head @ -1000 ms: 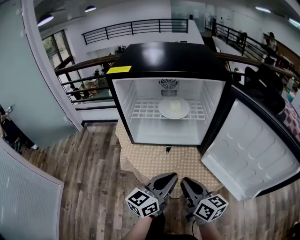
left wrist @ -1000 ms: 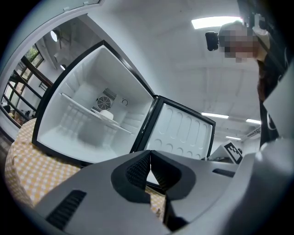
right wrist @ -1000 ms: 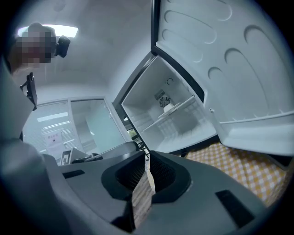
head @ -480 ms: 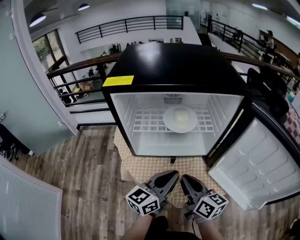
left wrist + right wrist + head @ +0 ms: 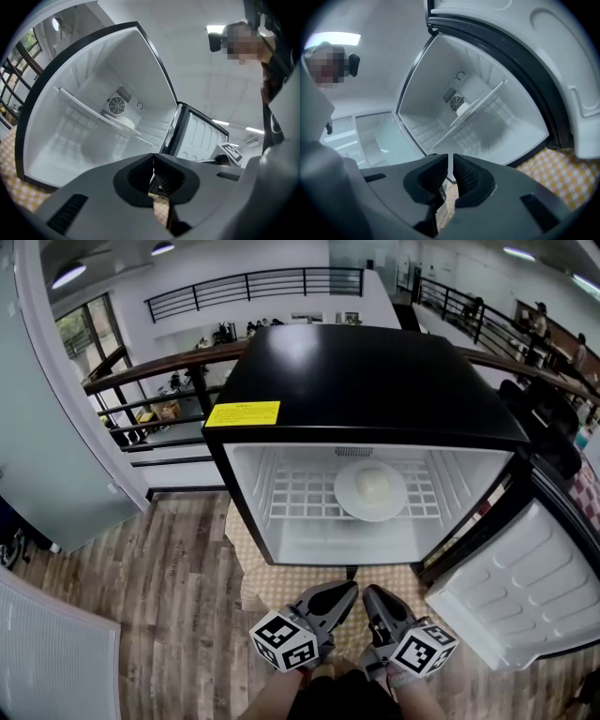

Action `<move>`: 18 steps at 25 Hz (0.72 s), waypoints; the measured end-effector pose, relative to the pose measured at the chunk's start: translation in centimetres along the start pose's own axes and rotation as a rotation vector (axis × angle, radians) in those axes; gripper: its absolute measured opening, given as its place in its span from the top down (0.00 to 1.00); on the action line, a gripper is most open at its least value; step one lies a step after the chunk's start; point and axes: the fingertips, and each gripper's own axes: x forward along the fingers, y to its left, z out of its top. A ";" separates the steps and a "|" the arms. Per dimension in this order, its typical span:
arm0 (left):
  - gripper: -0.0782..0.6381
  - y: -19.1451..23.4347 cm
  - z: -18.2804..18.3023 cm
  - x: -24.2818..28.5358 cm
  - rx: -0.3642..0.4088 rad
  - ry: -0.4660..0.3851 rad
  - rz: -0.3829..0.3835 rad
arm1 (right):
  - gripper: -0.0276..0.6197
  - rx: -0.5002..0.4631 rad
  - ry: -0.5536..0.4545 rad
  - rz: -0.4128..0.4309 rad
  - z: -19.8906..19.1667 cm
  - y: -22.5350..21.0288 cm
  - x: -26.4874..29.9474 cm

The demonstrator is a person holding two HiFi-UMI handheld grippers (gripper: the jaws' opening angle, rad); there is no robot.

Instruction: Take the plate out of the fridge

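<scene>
Your left gripper [image 5: 348, 592] and right gripper [image 5: 369, 593] sit level before the open black-topped white fridge [image 5: 366, 381]. The fingers of both are pressed together and empty. Reach in like that and you risk shoving the round white plate [image 5: 370, 490] back along the white wire shelf [image 5: 295, 495], or tipping it. The plate lies flat mid-shelf, shallow, with a pale rounded lump at its centre.
</scene>
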 end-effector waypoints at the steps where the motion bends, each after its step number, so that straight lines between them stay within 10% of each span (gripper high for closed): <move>1: 0.88 0.1 0.0 0.1 -0.002 0.001 -0.002 | 0.88 0.007 -0.003 -0.007 0.2 -0.2 0.2; 18: 0.88 4.0 1.9 3.4 0.004 -0.006 0.017 | 0.87 0.204 -0.061 0.062 5.9 -1.7 5.5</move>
